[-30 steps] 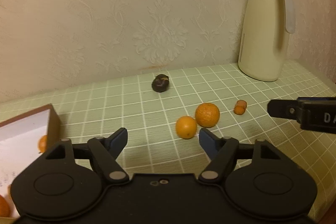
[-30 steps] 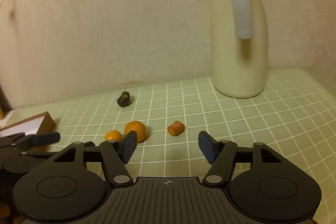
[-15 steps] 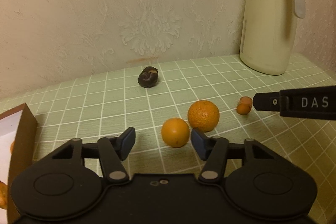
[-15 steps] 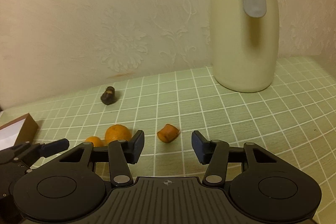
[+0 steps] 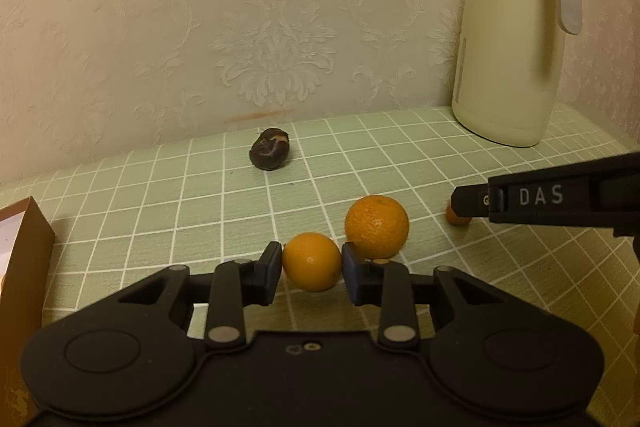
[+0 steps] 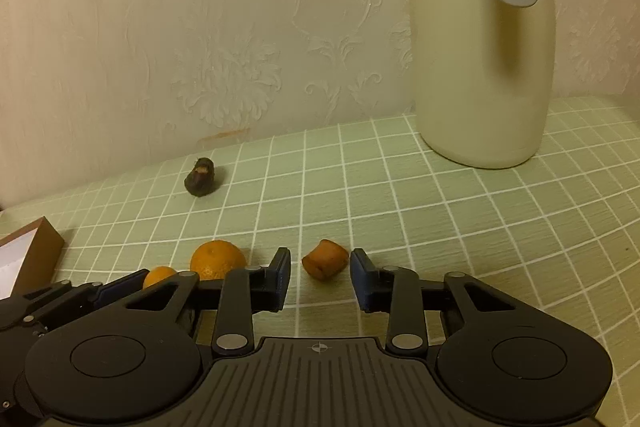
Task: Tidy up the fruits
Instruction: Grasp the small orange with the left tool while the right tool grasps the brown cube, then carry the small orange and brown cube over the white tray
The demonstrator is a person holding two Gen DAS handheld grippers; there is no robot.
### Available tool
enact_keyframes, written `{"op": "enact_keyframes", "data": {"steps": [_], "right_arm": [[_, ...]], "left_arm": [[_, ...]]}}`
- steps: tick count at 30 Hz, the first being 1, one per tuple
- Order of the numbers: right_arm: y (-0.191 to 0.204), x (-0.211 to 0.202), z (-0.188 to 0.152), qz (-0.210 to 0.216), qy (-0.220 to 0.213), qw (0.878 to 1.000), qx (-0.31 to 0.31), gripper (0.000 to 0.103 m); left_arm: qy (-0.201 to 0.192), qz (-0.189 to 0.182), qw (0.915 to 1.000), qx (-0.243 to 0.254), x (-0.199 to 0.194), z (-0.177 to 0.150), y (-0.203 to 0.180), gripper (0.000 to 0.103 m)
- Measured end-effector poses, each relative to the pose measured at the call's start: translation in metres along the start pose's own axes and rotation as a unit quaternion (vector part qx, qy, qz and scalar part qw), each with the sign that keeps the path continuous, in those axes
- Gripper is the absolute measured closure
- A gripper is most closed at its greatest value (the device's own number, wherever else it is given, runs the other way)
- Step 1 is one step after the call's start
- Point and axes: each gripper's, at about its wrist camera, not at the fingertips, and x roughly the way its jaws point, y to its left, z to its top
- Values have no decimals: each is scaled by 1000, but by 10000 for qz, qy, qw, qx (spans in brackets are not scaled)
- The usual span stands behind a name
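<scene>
My left gripper [image 5: 311, 267] is shut on a small smooth orange [image 5: 312, 261] that rests on the green checked tablecloth. A larger orange [image 5: 377, 226] sits just behind and to its right, touching or nearly touching it. My right gripper [image 6: 320, 277] is open, with a small orange-brown fruit piece [image 6: 324, 259] between its fingertips, nearer the right one; neither pad touches it. The right gripper's finger [image 5: 560, 197] shows at the right of the left wrist view, hiding most of that piece [image 5: 456, 217]. A dark shrivelled fruit [image 5: 269, 155] lies near the wall.
A cream thermos jug [image 5: 508, 35] stands at the back right by the wall. A brown box with a white inside [image 5: 26, 255] sits at the left edge. The papered wall [image 5: 240, 7] closes the back of the table.
Both grippers moved forward and down. The left jaws closed onto the small orange. The right jaws narrowed around the orange-brown piece but stay apart from it.
</scene>
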Motion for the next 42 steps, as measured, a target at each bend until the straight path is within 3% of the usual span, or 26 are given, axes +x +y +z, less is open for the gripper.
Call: {"op": "enact_keyframes", "data": {"steps": [13, 17, 22, 42], "right_arm": [[8, 26, 5, -105, 198, 9997, -122, 69], [10, 27, 3, -129, 199, 9995, -189, 79], [9, 26, 1, -107, 189, 9996, -192, 81], [31, -18, -9, 314, -31, 9990, -324, 80]], "left_arm": [[111, 29, 9999, 11, 5, 0, 0, 76], [102, 47, 9999, -7, 6, -1, 0, 76], [83, 25, 10000, -49, 5, 0, 1, 79], [43, 69, 9997, -211, -15, -2, 12, 81]]}}
